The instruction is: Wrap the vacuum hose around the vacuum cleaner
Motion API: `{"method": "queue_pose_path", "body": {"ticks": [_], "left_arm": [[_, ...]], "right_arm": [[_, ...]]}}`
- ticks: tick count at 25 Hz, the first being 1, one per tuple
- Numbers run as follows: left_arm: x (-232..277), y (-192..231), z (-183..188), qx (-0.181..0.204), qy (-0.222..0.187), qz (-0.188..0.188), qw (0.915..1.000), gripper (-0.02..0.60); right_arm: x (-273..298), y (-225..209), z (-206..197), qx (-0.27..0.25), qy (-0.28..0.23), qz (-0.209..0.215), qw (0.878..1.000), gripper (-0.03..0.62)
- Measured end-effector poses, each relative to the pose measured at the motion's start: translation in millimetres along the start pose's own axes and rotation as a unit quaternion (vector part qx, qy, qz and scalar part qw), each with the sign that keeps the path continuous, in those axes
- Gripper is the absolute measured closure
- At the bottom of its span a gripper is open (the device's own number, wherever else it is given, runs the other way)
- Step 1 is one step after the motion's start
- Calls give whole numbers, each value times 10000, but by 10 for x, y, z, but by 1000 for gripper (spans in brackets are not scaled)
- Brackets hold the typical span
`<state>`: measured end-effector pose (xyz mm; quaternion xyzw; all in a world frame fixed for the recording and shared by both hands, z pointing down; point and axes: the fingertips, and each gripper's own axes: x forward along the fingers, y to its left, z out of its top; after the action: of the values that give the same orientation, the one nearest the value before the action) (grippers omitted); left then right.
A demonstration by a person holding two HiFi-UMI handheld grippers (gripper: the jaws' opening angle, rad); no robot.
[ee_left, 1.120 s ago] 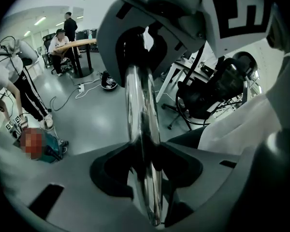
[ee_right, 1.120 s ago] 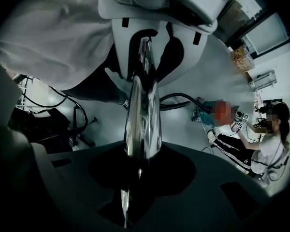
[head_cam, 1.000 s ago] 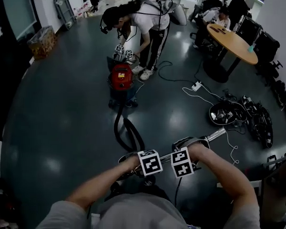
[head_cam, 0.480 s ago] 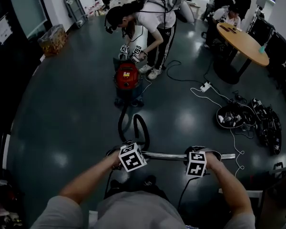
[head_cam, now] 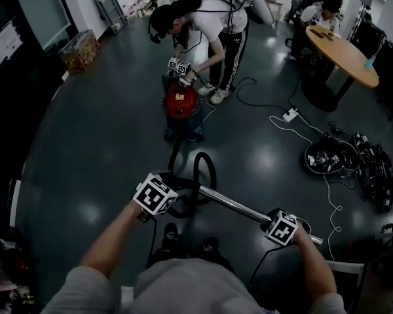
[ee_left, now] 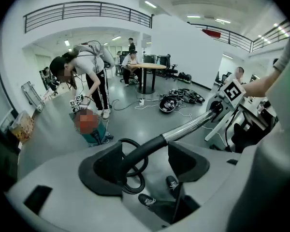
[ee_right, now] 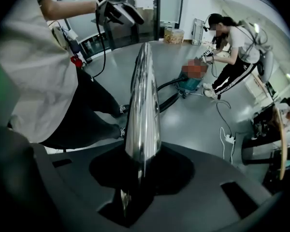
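Observation:
A red vacuum cleaner (head_cam: 181, 103) stands on the dark floor ahead, and its black hose (head_cam: 203, 169) loops back toward me. The hose joins a chrome wand (head_cam: 239, 208) that runs diagonally between my two hands. My left gripper (head_cam: 175, 192) is at the black cuff end. In the left gripper view the left gripper (ee_left: 146, 159) stands open, and the cuff (ee_left: 137, 152) lies loosely between the wide jaws. My right gripper (head_cam: 300, 231) is shut on the wand's lower end. The right gripper view shows the wand (ee_right: 144, 105) clamped in the right gripper (ee_right: 140, 170).
Another person (head_cam: 213, 25) bends over the vacuum cleaner with two marker-cube grippers. A round wooden table (head_cam: 344, 54) with seated people stands at the back right. Cables, a power strip (head_cam: 289, 115) and bags (head_cam: 344, 159) lie on the floor at the right. My shoes (head_cam: 187, 241) are below the wand.
My hands have spread apart along the wand: the left gripper moved left and forward to the black cuff, the right moved right and back. The wand now lies diagonally.

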<state>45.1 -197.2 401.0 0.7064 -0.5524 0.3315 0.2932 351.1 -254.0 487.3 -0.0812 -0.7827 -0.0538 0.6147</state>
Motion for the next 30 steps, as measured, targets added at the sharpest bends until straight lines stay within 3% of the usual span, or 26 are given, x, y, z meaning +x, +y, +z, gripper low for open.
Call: {"method": "queue_pose_path", "body": {"ticks": [4, 11, 16, 24, 30], "left_arm": [[41, 29, -102, -79, 111, -57, 9999, 279], [240, 151, -76, -163, 181, -354, 9991, 281], [479, 279, -81, -189, 348, -635, 9972, 281], [763, 315, -102, 85, 742, -1025, 9919, 281], [914, 101, -138, 313, 939, -1420, 9849, 281]], "right_arm": [[32, 32, -95, 690, -89, 97, 9975, 471], [80, 20, -143, 2152, -388, 253, 9755, 471], [135, -58, 17, 3438, -975, 544, 9324, 471], [308, -221, 39, 4674, -1331, 629, 8717, 471], [420, -433, 164, 5678, -1600, 622, 8051, 471]]}}
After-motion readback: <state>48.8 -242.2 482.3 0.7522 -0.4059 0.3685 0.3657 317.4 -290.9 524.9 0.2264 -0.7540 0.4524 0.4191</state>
